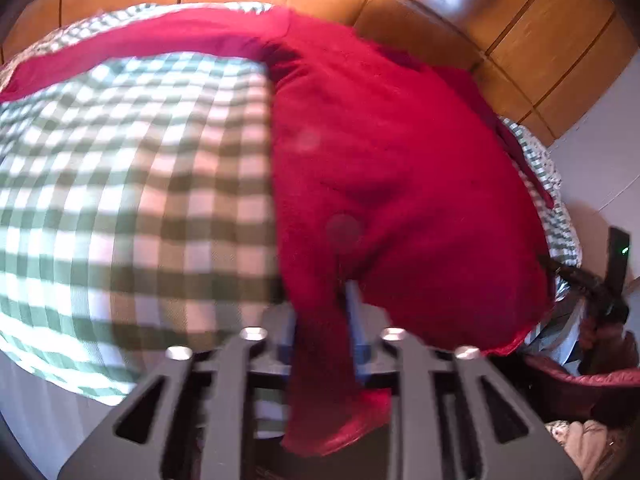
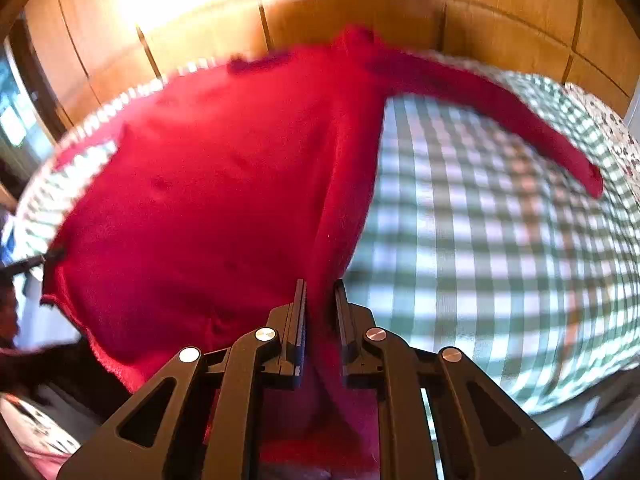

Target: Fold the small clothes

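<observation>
A red long-sleeved sweater (image 1: 400, 168) lies spread on a green-and-white checked cloth (image 1: 132, 184). My left gripper (image 1: 322, 292) is shut on a fold of the sweater's lower edge, which hangs down between its fingers. One sleeve (image 1: 140, 44) stretches to the far left. In the right wrist view the sweater (image 2: 208, 200) fills the left half, with a sleeve (image 2: 500, 112) running to the far right. My right gripper (image 2: 320, 288) is shut on the sweater's side edge. The other gripper shows dark at the left edge (image 2: 28, 264).
The checked cloth (image 2: 500, 240) covers a raised surface. Wooden panelling (image 1: 540, 40) stands behind it, with bright glare. A floral cloth (image 2: 608, 128) lies at the far right. Dark clutter and a reddish item (image 1: 592, 380) sit at lower right.
</observation>
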The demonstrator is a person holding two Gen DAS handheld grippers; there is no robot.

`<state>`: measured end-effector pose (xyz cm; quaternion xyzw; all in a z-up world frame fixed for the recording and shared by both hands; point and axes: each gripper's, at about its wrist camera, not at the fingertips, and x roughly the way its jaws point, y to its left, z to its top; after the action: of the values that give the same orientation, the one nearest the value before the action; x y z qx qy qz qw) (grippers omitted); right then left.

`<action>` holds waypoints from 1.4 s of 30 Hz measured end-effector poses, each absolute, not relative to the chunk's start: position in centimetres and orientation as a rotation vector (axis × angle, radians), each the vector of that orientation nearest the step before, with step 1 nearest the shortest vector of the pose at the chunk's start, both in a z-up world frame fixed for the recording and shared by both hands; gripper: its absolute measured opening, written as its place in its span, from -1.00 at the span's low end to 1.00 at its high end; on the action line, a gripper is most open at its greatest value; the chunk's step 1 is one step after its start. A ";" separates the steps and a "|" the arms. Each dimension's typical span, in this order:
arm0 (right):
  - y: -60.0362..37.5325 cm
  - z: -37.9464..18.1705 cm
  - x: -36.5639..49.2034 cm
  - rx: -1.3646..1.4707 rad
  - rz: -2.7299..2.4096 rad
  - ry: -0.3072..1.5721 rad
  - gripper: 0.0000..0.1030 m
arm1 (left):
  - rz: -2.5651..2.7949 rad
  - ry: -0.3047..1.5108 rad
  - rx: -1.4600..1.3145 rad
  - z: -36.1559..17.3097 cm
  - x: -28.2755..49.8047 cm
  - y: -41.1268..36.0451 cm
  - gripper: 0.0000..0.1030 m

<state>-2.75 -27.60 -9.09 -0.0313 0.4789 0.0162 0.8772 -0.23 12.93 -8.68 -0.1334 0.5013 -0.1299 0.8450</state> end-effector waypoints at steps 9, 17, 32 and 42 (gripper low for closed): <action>-33.5 -7.4 -2.1 0.138 -0.107 0.926 0.20 | -0.291 0.820 -0.136 -3.4 7.2 5.9 0.23; -45.0 -5.6 0.4 0.306 -0.479 0.766 0.20 | -0.242 0.891 -0.022 -7.1 13.8 -1.3 0.24; -51.4 -8.8 12.8 -0.260 -0.745 0.927 -0.71 | -0.256 0.895 -0.035 -9.9 15.6 -2.4 0.71; -48.7 1.9 7.9 -0.154 -0.634 0.757 -0.87 | -0.270 0.892 -0.052 -10.1 15.4 -1.9 0.75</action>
<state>7.93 -48.68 1.91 -0.0740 0.3629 -0.3041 0.8777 15.38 -1.89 -10.12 -0.0252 0.4301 -0.1303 0.8930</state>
